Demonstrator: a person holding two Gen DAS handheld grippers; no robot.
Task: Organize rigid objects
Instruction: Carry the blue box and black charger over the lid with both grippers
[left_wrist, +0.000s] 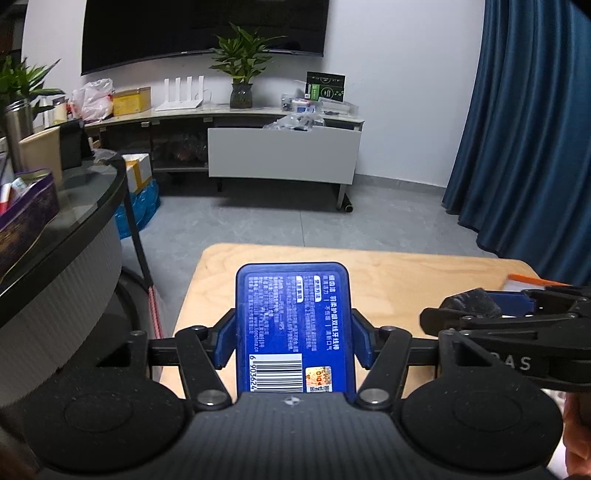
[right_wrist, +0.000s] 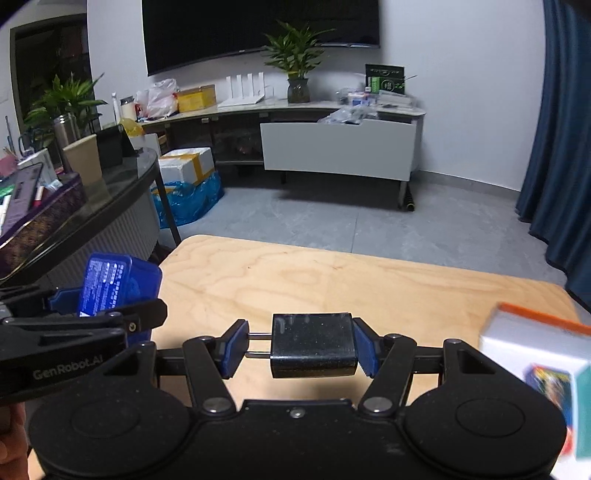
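Blue floss box (left_wrist: 295, 325) sits clamped in your left gripper (left_wrist: 293, 338), black plug adapter (right_wrist: 313, 345) pinched in your right gripper (right_wrist: 301, 347), both above the wooden table (right_wrist: 332, 280); carry them level and set each down gently

- The dental floss box (left_wrist: 295, 328) in my left claw (left_wrist: 293, 341) is deep blue, with white print, a white barcode patch and a small gold sticker.
- My claws' pads (right_wrist: 364, 349) are blue; their frames are black.
- The charger plug (right_wrist: 313, 345) in my right claw (right_wrist: 301, 349) is glossy black with pale specks.
- The tabletop (right_wrist: 295, 273) is pale wood with wavy grain.
- The box (right_wrist: 543, 373) at my right is white, edged orange, with a teal side.
- The curtain (left_wrist: 528, 122) is dark blue.
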